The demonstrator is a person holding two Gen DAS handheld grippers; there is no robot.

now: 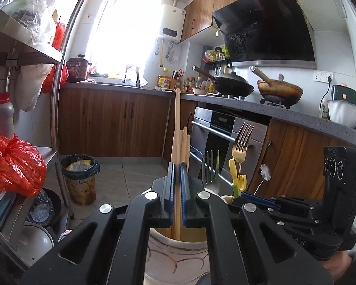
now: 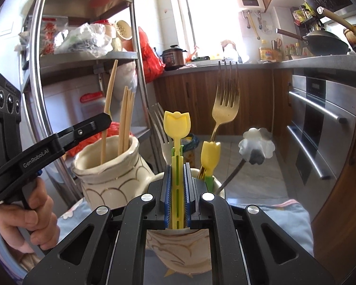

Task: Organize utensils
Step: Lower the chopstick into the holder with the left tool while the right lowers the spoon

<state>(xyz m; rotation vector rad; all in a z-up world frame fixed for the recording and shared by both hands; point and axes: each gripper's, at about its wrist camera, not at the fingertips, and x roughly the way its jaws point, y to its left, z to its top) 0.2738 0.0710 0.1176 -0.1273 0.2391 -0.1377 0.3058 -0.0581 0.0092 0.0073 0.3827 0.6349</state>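
Left tongs clenched on a single wooden chopstick, its lower end already inside the patterned ceramic jar right under the tongs; more chopsticks stand in that jar just beyond the blue pads. Right tongs clamped on the stem of a yellow tulip-topped utensil, held upright with its lower end at the mouth of the second jar below. Past those tongs that jar already holds a gold fork, a second yellow tulip piece, a silver fork and a flower-headed stick. My read: sorting is mostly done, chopsticks in one jar, forks and picks in the other; what's left is letting go of these two items, and I see no loose utensils elsewhere. Both tongs point slightly downward, side by side, each above its own jar. A hand grips the left tool's handle, left of the right tongs. Bench under the jars is not visible; only a blue patterned cloth shows.
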